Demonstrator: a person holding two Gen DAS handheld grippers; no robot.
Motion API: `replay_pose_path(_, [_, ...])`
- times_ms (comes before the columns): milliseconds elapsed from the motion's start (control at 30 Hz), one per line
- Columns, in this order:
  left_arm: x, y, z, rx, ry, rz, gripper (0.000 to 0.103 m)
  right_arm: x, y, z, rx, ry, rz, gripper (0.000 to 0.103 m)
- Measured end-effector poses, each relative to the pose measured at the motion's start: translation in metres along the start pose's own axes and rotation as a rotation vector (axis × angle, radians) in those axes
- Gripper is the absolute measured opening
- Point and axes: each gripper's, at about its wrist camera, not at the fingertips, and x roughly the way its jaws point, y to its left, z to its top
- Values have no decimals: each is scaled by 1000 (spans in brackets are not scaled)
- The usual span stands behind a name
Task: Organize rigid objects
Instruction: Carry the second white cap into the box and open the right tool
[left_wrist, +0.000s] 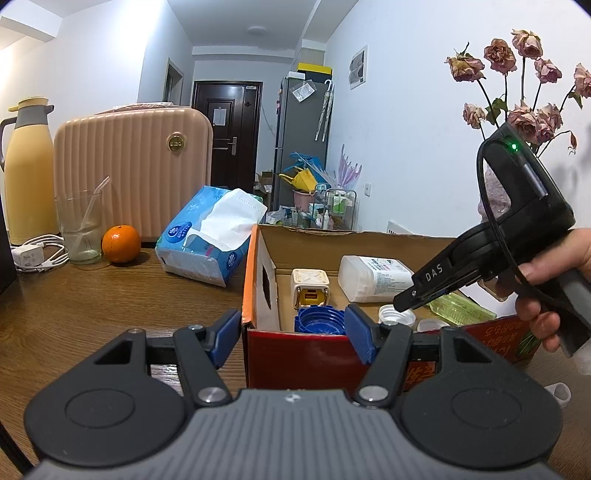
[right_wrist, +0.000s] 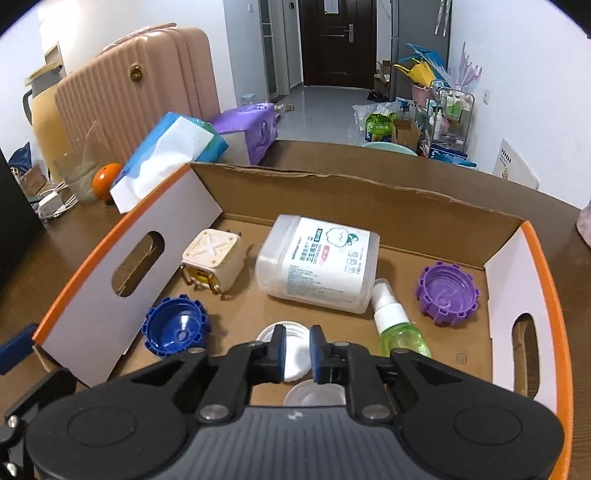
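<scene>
An orange-rimmed cardboard box (right_wrist: 369, 188) holds a blue cap (right_wrist: 175, 332), a cream cube charger (right_wrist: 212, 262), a white wipes tub (right_wrist: 321, 258), a green spray bottle (right_wrist: 397, 325), a purple cap (right_wrist: 447, 291) and white lids (right_wrist: 295, 354). My right gripper (right_wrist: 297, 356) hovers over the box's near side, fingers narrowly apart above the white lids, holding nothing. My left gripper (left_wrist: 291, 332) is open and empty, straddling the box's near left corner (left_wrist: 255, 288). The right gripper (left_wrist: 402, 301) also shows in the left wrist view, above the box.
On the brown table (left_wrist: 110, 295) stand a blue tissue pack (left_wrist: 207, 236), an orange (left_wrist: 121, 243), a glass with a straw (left_wrist: 79, 229), a white charger with cable (left_wrist: 29, 254), a yellow thermos (left_wrist: 27, 170) and a pink suitcase (left_wrist: 133, 166). Dried roses (left_wrist: 524, 88) stand at the right.
</scene>
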Motion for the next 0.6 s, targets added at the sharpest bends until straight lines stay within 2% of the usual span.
replay_pose_path(167, [1, 0, 0, 0, -1, 0, 63, -6, 0, -1, -3, -15, -2, 14])
replay_pose_path(300, [0, 0, 0, -1, -1, -2, 63, -27, -1, -4, -13, -49, -8, 16])
replay_pose_path(467, [1, 0, 0, -2, -2, -3, 63, -70, -1, -19, -47, -130, -22, 41])
replay_pose_path(600, [0, 0, -1, -4, -4, -4, 63, -110, 0, -44, -71, -214, -58, 47])
